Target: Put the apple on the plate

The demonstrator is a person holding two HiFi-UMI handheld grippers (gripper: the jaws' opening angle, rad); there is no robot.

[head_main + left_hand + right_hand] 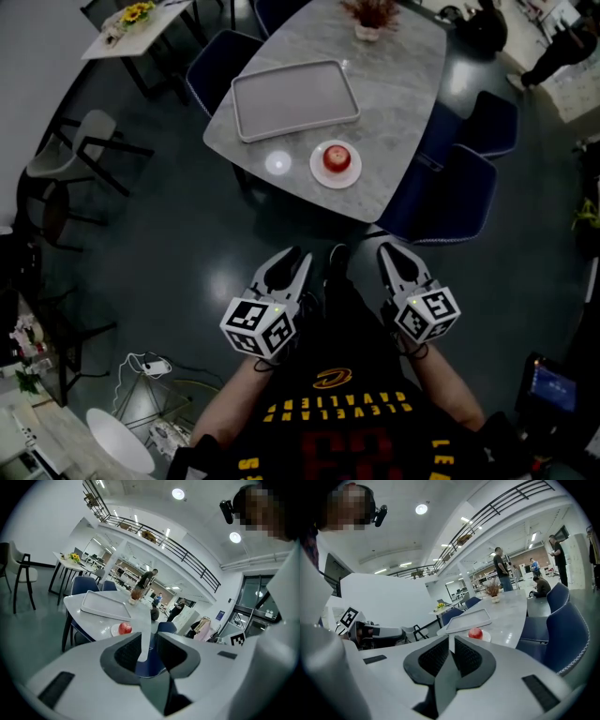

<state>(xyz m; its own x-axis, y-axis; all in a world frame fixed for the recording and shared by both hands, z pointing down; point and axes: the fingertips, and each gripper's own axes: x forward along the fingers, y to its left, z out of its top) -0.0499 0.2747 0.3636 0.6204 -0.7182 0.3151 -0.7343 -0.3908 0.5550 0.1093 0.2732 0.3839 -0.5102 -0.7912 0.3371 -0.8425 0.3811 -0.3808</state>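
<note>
A red apple (337, 157) rests on a small white plate (319, 174) near the front edge of the grey marble table (403, 103). It also shows far off as the apple (124, 628) on the plate (114, 631), and as the apple (475, 633) on the plate (486, 637). Both grippers hang low by the person's body, well short of the table. My left gripper (292, 259) (149, 641) stands slightly open with nothing between its jaws. My right gripper (394, 251) (452, 641) has its pads together and holds nothing.
An empty grey tray (295, 98) lies behind the plate, and a potted plant (367, 21) stands at the table's far end. Blue chairs (450, 187) flank the table's right side. A side table with flowers (131, 23) stands far left. People (501, 566) stand in the distance.
</note>
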